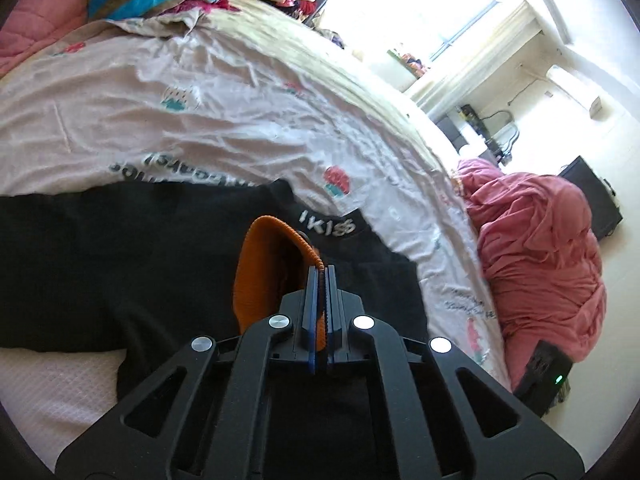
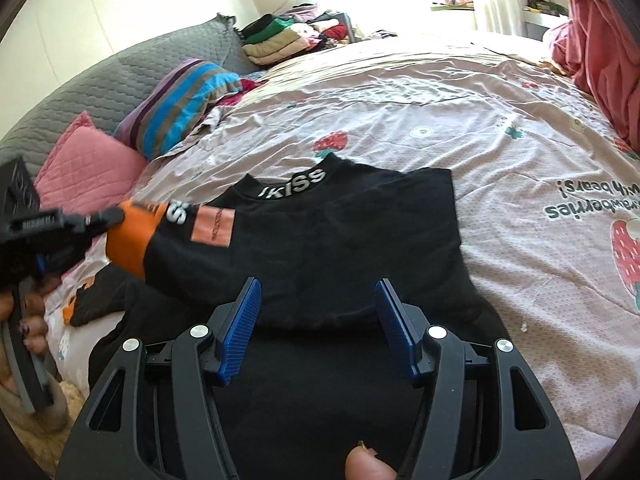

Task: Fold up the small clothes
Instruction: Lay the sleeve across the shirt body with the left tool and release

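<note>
On the black top's (image 2: 320, 248) collar (image 2: 294, 185) I read "IKISS" in white letters. Its orange-cuffed sleeve (image 2: 168, 224) carries a white "SS", the rest hidden. The pink patch (image 2: 212, 226) beside that has print too small to read. To my right, the bedsheet (image 2: 440, 120) reads upside down: "strawberries with bears!", partly cut off.

Our right gripper (image 2: 318, 330) hangs with its blue pads apart over the black top (image 2: 320, 240), nothing between them. The top lies on the strawberry-print bedspread (image 2: 460, 128), collar away from us. At the left edge our left gripper (image 2: 110, 216) pinches the top's orange cuff (image 2: 132, 240) and holds that sleeve raised.
</note>
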### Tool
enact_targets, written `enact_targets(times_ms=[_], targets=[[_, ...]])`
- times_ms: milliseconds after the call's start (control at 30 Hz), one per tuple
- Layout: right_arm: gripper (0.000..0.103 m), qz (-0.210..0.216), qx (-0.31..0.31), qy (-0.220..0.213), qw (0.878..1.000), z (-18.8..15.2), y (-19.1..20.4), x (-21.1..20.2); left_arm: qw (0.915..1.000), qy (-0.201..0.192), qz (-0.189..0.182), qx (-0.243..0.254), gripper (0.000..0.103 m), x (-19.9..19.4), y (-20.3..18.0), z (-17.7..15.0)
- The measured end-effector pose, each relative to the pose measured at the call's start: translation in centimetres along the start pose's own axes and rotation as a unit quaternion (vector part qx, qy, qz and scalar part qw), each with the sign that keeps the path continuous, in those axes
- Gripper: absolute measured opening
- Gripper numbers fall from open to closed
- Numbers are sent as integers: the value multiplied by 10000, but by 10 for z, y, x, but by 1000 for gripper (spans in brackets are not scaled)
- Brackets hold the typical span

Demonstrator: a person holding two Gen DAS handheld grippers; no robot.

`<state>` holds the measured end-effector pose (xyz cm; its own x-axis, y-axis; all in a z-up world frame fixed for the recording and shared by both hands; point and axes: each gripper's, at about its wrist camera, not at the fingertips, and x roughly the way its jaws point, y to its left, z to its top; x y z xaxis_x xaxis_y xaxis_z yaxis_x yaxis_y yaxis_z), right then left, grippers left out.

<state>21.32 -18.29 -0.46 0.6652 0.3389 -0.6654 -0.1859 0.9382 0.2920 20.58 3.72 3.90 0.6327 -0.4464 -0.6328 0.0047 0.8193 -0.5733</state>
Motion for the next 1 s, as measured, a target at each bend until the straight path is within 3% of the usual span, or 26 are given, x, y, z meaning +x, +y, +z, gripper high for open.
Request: enact_targets(times_ms=[367,733,867,1000], targets=[[58,-293,195,-113,9993,13,-14,2,9991,57,308,-296,0,-2,41,-12],[58,-239,-138,-23,9996,16,2,14,9971,-97,753,-34,0,-9,37,-22],[58,-274,-268,162,9991,14,7,27,9968,80,785,146,0,6,24,-26],[59,-461,-395,456,9971,8,8,44,9920,449,1109,407,11,32,17,-39]])
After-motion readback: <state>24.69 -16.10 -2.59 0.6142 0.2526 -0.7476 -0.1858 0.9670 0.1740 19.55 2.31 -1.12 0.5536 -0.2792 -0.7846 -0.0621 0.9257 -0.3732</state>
